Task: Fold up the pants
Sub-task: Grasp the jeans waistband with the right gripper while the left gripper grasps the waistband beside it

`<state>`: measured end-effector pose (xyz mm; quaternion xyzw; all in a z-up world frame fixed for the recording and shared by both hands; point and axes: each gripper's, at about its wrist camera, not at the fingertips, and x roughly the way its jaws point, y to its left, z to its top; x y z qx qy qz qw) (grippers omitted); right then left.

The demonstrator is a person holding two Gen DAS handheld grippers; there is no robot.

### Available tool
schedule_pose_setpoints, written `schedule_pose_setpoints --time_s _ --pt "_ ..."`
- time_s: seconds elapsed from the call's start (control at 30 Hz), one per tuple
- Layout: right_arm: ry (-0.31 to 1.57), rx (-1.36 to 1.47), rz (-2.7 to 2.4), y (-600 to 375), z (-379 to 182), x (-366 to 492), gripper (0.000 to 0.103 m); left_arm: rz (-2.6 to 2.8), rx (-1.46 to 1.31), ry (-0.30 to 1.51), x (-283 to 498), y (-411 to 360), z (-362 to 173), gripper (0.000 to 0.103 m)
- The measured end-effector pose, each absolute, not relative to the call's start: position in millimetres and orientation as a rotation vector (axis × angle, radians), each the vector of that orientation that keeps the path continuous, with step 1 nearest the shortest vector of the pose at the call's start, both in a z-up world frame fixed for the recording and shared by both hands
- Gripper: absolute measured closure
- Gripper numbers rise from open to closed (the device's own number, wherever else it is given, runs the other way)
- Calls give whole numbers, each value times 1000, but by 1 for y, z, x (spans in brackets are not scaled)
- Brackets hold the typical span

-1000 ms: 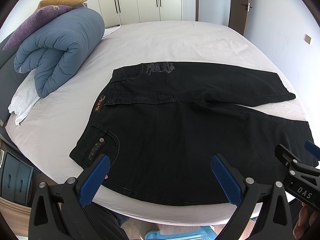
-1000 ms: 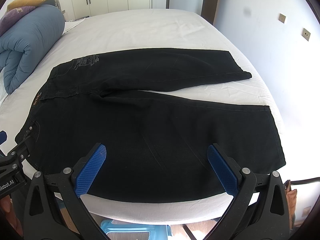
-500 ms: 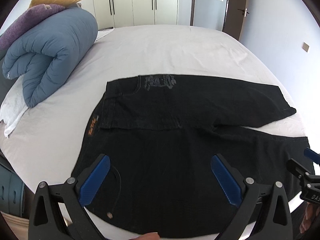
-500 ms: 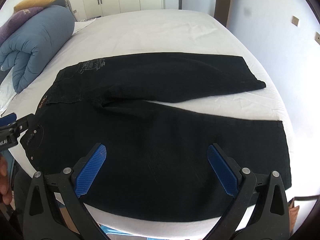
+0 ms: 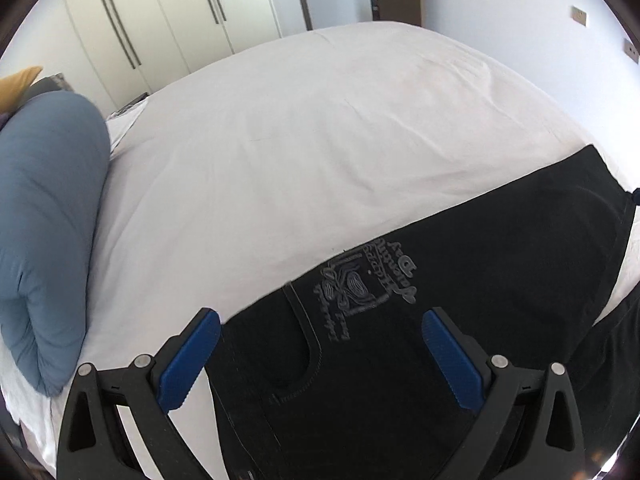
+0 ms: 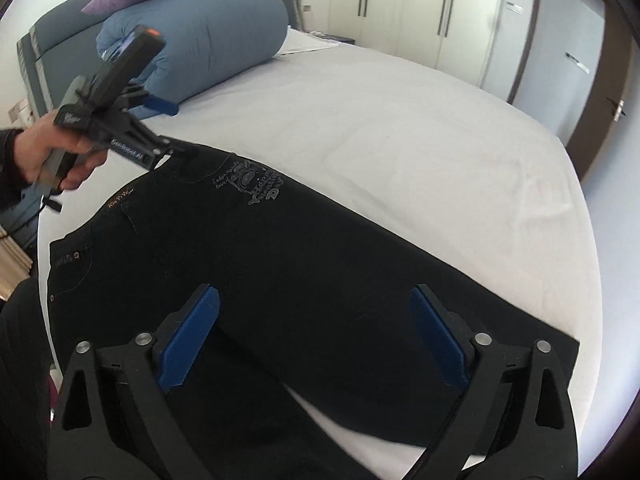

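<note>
On the white bed (image 6: 400,128), black pants (image 6: 280,264) lie flat. Left gripper (image 5: 320,356) hangs wide apart over the waistband; right gripper (image 6: 312,336), jaws just narrowing, stands apart above a leg, gripping nothing.

Cut off and unreadable from my seat

The pants (image 6: 320,264) run under my right view's bottom edge; their grey print (image 5: 366,286) blurs beyond reading, and I can't tell if the left gripper (image 6: 176,130) touches the waistband.

You're in a home bedroom, white-sheeted bed (image 5: 320,128) filling the frame, rolled blue duvet (image 5: 44,232) at left, probably wardrobe doors (image 5: 168,24) upper left.
</note>
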<state>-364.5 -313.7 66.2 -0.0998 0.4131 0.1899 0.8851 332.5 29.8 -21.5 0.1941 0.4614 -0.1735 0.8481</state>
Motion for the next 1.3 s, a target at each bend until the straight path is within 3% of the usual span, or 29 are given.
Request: schedule_pose_setpoints --time_s 0.03,0.1,0.2,0.47,0.53,0.63,0.7,0.73,0.77,0.8,1.1,1.3 --pt "870 -216 413 -315 62 -352 19 -394 432 998 344 28 -29 1" --pt "897 -225 455 -318 51 -327 26 -448 494 1046 363 22 -46 15" --pt "934 -231 509 -321 34 -303 39 -494 600 1101 385 18 -71 19" --pt "975 -223 568 -321 7 -262 42 -574 591 1247 421 28 -110 19" --pt "971 -224 573 -320 8 -258 43 -599 590 1267 418 28 -117 24" --pt "969 -230 591 -316 10 -247 45 -649 519 1284 414 33 -115 52" --pt "974 -248 594 -308 12 -240 52 -650 532 1269 408 35 -111 75" --pt "979 -255 597 -306 12 -236 54 -653 532 1261 404 36 -108 77" --pt "979 -265 599 -301 13 -232 54 -647 534 1248 401 38 -104 90" --pt "976 -270 604 -298 15 -229 56 -638 536 1227 395 41 -101 93" --pt "978 -351 659 -256 17 -198 67 -653 520 1011 324 64 -47 94" --pt "1006 -388 706 -236 14 -181 68 -663 557 914 300 38 -37 95"
